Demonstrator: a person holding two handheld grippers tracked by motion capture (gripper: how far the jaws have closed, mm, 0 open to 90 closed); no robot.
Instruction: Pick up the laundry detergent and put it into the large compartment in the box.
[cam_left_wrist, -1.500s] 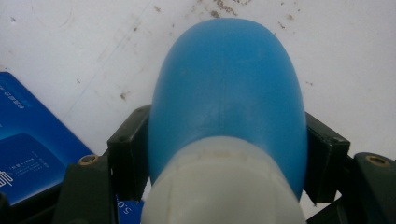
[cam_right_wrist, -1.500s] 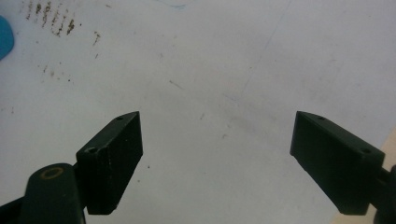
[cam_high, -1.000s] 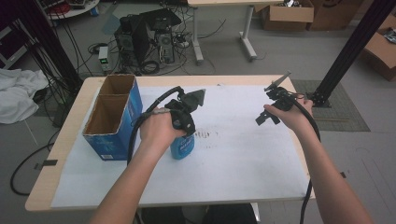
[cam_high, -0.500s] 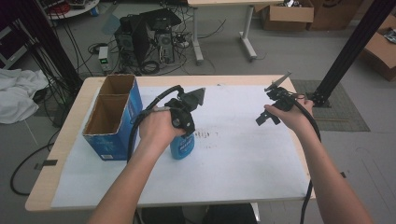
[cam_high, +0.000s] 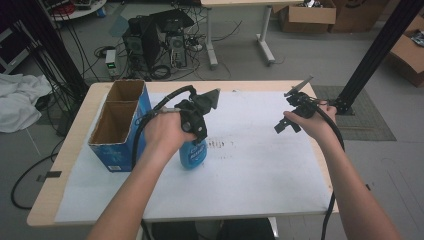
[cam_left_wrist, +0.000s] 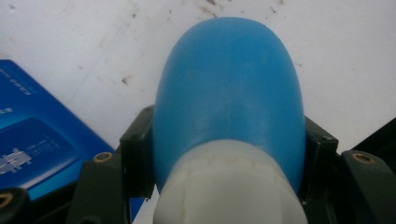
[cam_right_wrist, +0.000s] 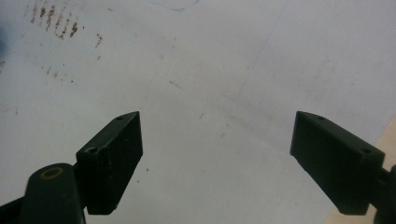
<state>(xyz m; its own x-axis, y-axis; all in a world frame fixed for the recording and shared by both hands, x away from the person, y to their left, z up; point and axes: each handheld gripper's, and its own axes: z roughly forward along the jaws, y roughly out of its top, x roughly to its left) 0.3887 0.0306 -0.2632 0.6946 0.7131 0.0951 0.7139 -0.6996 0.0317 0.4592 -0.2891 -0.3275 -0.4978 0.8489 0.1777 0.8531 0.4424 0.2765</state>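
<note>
The left gripper (cam_high: 196, 131) is clamping a blue bottle (cam_high: 193, 152) just below its white cap (cam_left_wrist: 229, 186), the two black jaws pressing against the bottle's sides in the left gripper view. Its jaws have just been closing, with the bottle between them. The bottle is standing upright on the white paper sheet (cam_high: 250, 170) that is covering the table (cam_high: 60, 172), a little to the 9 o'clock side of the sheet's middle in the high view. A blue cardboard box (cam_high: 117, 125) with two open compartments is sitting at 9 o'clock from the bottle, near it but apart; a corner of the same box (cam_left_wrist: 42, 140) is showing at 9 o'clock in the left gripper view. A patch of small brown marks (cam_high: 220, 146) is lying on the sheet at 3 o'clock from the bottle, just beside it.

The right gripper (cam_high: 286, 125) is hanging above the sheet's 2 o'clock area, well apart from the bottle, its jaws standing wide with nothing between them (cam_right_wrist: 215, 163). Its black cable (cam_high: 336, 135) is trailing along the person's right forearm
</note>
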